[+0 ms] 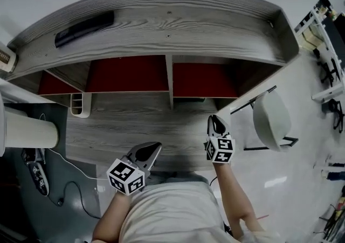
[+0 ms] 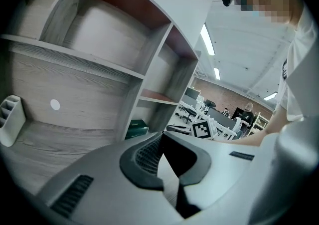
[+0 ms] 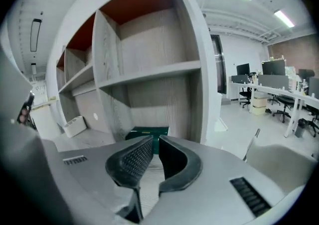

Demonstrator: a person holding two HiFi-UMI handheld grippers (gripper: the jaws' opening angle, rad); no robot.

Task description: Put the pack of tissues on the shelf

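Note:
A dark green pack of tissues [image 3: 147, 132] lies on the desk inside the lower right bay of the grey wooden shelf unit [image 1: 161, 23], against the divider. The left gripper view also catches the pack [image 2: 135, 130] past the divider. My right gripper [image 3: 155, 140] hovers in front of that bay, a short way back from the pack, jaws nearly together with nothing between them. In the head view it [image 1: 215, 122] sits over the desk's front right. My left gripper [image 1: 152, 150] hangs low over the desk's front edge, jaws together and empty, pointing toward the shelves [image 2: 162, 136].
A white pen holder [image 1: 79, 104] stands on the desk at the left, under the shelf. A black bar [image 1: 83, 28] lies on top of the unit. A white chair [image 1: 272, 120] stands to the right of the desk, and a white cylinder [image 1: 29, 127] to the left.

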